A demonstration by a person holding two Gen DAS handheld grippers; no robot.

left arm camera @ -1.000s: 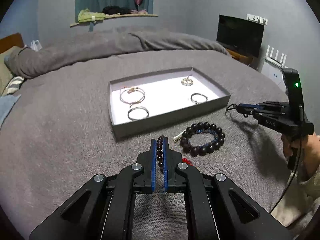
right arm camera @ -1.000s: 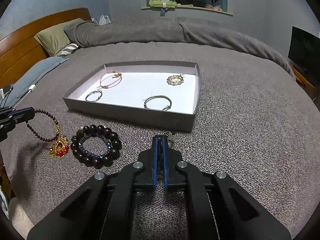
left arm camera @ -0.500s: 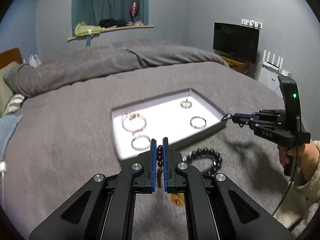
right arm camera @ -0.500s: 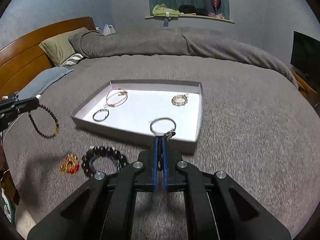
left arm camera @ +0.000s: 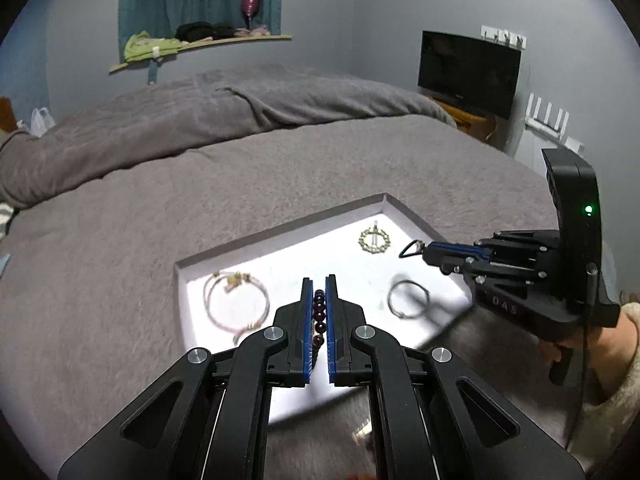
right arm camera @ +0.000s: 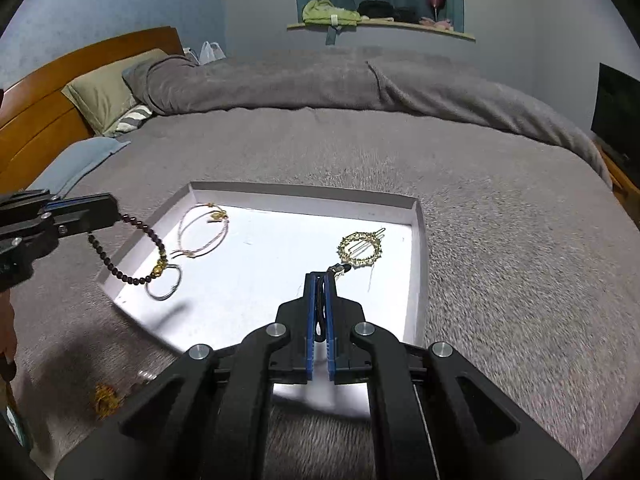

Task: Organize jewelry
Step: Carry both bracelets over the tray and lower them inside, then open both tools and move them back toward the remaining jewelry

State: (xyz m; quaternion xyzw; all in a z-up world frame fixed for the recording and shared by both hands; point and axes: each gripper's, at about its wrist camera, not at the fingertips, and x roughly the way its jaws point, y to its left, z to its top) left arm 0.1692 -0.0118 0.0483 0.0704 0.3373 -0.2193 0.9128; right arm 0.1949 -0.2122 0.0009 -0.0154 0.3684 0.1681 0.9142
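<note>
My left gripper (left arm camera: 319,294) is shut on a dark bead bracelet (left arm camera: 319,308) and hovers over the near part of the white tray (left arm camera: 280,236). From the right wrist view that bracelet (right arm camera: 124,256) hangs in a loop below the left gripper (right arm camera: 114,210), with gold beads at its low end, over the tray's left rim. My right gripper (right arm camera: 320,280) is shut on a thin black cord (right arm camera: 320,300) with a small metal clasp (right arm camera: 340,268) sticking out ahead. It stands over the tray (right arm camera: 304,190), just short of the gold hair clip (right arm camera: 360,250).
In the tray lie a pale cord bracelet (left arm camera: 236,304), a gold round clip (left arm camera: 374,240) and a silver bangle (left arm camera: 408,298). A gold and red charm (right arm camera: 106,398) lies on the grey bedcover near the tray's front. Pillows and a headboard are far left, a TV far right.
Both grippers have moved forward from the bedcover to above the tray, each carrying its piece. The large black bead bracelet has dropped out of view below them.
</note>
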